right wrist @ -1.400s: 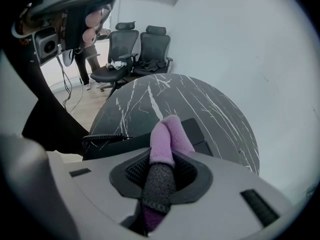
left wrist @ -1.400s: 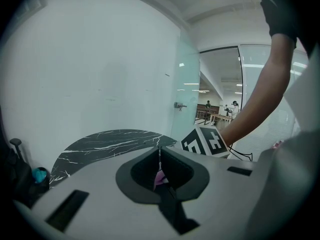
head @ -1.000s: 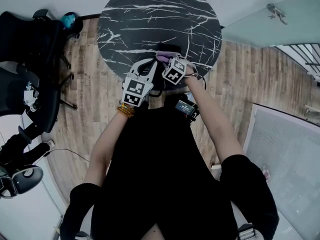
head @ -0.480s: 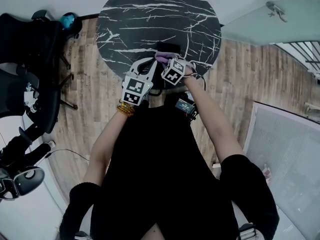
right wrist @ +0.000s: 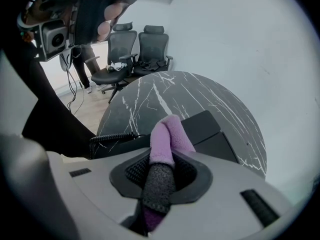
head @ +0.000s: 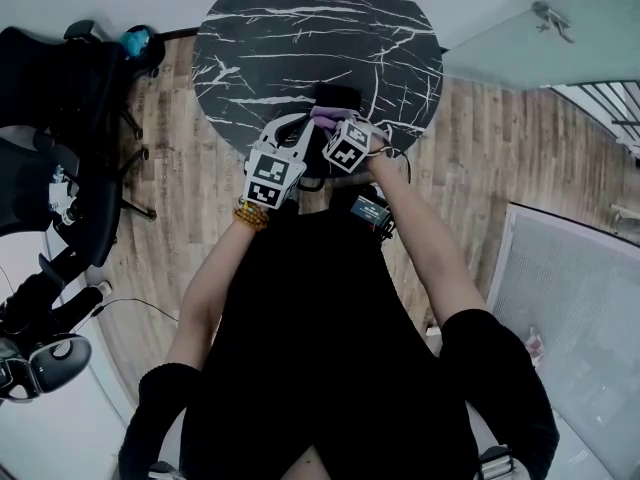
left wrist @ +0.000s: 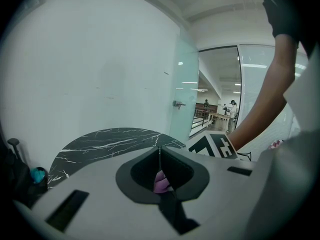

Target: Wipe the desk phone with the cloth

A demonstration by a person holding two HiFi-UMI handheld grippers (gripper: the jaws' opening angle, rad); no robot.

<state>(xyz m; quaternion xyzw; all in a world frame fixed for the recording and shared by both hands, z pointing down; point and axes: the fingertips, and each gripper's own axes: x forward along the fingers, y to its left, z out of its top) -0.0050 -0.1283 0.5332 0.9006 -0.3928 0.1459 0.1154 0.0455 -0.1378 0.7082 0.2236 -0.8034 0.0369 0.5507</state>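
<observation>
The black desk phone (head: 338, 96) (right wrist: 205, 126) sits at the near edge of a round black marble table (head: 300, 28) (right wrist: 165, 91) (left wrist: 100, 141). Its coiled cord (right wrist: 112, 138) runs off to the left. My right gripper (head: 330, 126) (right wrist: 162, 164) is shut on a purple cloth (head: 322, 115) (right wrist: 167, 134), whose folded end sticks out over the phone's near side. My left gripper (head: 300, 120) (left wrist: 159, 151) hovers just left of it, jaws shut tip to tip with nothing seen between them. A patch of the cloth (left wrist: 161, 181) shows through the gap behind those tips.
Black office chairs (head: 60, 98) (right wrist: 145, 49) stand on the wooden floor (head: 200, 198) left of the table. A glass partition (left wrist: 185, 94) rises behind the table on the right. A cable (head: 130, 308) trails across the floor at lower left.
</observation>
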